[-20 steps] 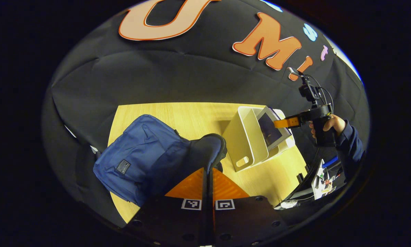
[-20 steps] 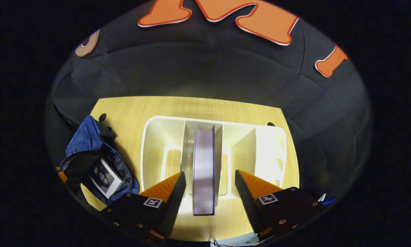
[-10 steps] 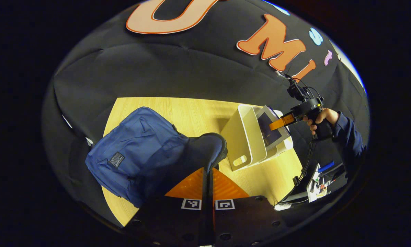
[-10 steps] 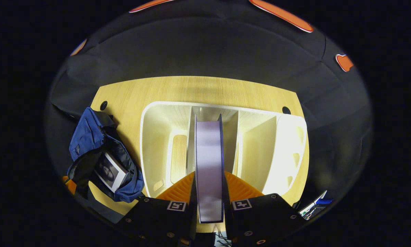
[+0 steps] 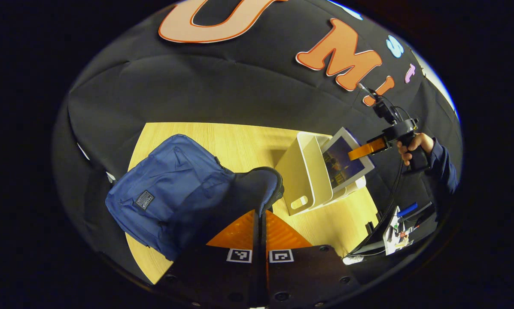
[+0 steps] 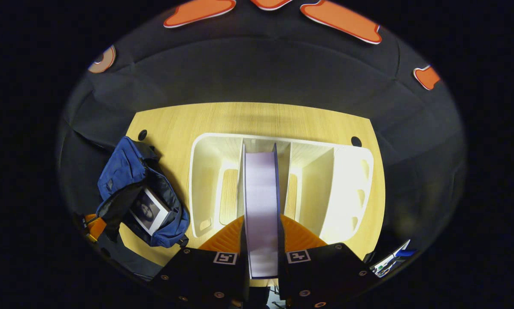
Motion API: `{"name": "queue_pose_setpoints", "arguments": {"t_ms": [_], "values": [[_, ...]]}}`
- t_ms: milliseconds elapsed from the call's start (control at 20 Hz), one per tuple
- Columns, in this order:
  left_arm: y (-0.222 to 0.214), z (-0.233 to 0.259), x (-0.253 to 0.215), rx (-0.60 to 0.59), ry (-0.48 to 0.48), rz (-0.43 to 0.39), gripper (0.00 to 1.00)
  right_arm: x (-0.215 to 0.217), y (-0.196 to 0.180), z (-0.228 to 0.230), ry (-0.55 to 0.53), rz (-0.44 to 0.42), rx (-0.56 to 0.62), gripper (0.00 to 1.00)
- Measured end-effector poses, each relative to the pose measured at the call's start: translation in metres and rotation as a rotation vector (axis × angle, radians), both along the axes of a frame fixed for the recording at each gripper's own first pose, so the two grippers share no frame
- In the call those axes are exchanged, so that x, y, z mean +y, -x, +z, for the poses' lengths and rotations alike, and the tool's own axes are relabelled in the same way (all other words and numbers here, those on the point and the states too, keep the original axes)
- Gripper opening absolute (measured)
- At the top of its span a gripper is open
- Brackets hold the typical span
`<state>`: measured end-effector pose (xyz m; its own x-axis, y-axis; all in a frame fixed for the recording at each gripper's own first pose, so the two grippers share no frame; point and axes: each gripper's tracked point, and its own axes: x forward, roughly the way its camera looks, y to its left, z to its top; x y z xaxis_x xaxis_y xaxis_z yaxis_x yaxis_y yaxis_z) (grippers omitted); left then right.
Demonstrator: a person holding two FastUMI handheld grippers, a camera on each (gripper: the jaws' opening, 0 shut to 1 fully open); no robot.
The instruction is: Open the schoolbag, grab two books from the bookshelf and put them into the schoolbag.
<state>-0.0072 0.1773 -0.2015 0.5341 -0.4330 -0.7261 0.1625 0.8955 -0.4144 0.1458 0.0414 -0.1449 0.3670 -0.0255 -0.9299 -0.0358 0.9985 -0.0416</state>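
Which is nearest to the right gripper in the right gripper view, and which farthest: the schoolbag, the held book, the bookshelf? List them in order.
1. The held book: clamped between the fingers of the right gripper.
2. The bookshelf: directly ahead, just behind the book.
3. The schoolbag: off to the left on the table, open, with another book inside.

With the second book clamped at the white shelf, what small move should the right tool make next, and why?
Probably keep lifting the book until it clears the shelf, then swing toward the schoolbag. The right tool is shut on the book, whose lower part still sits between the dividers. The bag is held open by the left tool, with one book inside.
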Motion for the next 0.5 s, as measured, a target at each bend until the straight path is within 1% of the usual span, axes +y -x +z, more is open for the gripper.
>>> {"name": "queue_pose_setpoints", "arguments": {"t_ms": [250, 500], "values": [[-0.001, 0.000, 0.000, -0.005, -0.008, -0.003, 0.01, -0.006, 0.013, 0.052, -0.054, -0.015, -0.066, 0.27], [0.000, 0.000, -0.001, -0.008, -0.018, -0.008, 0.01, -0.015, 0.026, 0.104, -0.078, -0.018, -0.137, 0.27]]}}
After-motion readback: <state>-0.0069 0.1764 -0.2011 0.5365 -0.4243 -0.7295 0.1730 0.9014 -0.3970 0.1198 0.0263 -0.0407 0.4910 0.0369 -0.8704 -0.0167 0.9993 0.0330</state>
